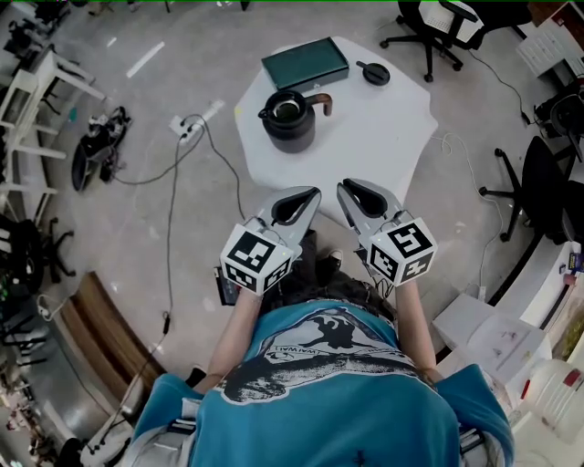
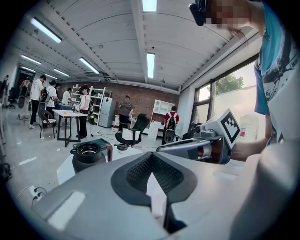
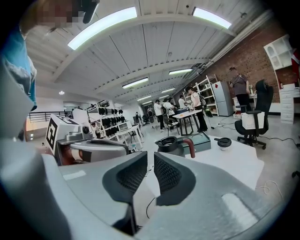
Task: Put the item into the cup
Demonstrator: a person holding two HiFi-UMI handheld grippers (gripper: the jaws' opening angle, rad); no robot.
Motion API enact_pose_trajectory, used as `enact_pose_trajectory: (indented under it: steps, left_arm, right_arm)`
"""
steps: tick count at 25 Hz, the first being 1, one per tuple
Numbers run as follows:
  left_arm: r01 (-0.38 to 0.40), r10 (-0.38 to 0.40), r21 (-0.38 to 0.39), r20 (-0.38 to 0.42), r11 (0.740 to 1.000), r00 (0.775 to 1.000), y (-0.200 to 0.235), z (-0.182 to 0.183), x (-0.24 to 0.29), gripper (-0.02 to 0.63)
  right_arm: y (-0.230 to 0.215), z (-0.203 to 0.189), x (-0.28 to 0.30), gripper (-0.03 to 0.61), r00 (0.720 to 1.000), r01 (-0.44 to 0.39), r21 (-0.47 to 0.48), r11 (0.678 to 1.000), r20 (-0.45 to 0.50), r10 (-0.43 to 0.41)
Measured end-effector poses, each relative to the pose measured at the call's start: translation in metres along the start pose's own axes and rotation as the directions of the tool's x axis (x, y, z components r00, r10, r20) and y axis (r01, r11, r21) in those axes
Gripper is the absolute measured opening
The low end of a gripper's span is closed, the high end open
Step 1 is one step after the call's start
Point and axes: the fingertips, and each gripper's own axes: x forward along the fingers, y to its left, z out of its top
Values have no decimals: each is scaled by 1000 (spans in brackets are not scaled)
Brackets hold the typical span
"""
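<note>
A black jug-like cup with a brown handle stands open-topped on the white table, towards its left side. A small round black item lies at the table's far side, to the right of a flat green box. Both grippers hover side by side short of the table's near edge, well away from the cup. My left gripper is shut, pads meeting at the tip, with nothing in it. My right gripper is shut too, with a thin slit between its pads. The cup and item show beyond the right jaws.
Office chairs stand behind and to the right of the table. A power strip with cables lies on the floor to the left. Boxes and papers sit at the lower right. People stand at desks in the distance.
</note>
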Motion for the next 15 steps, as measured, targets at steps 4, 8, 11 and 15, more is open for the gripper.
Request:
enact_pose_trajectory:
  steps: [4,8,11,15]
  left_arm:
    - [7,-7,11,-6,1000,1000,-21,-9,-3,12]
    - [9,-9,22,-1,1000,1000,-36,-12,-5,12]
    - [3,-3,33,5,999,1000,-42,-13,-8,12]
    - [-1,1,41,10,999,1000,-49,-12,-12,12]
  right_arm:
    - [8,-10,-15,17,1000,-6,-5,1000,3,6]
    - [15,-12,-27,17,1000,-19,-11,1000,16,19]
    - [22,-9,-34,15,998,-44,-16,999,40,45]
    - [29,-6,-40,3,996,-74,-5,997,51,74]
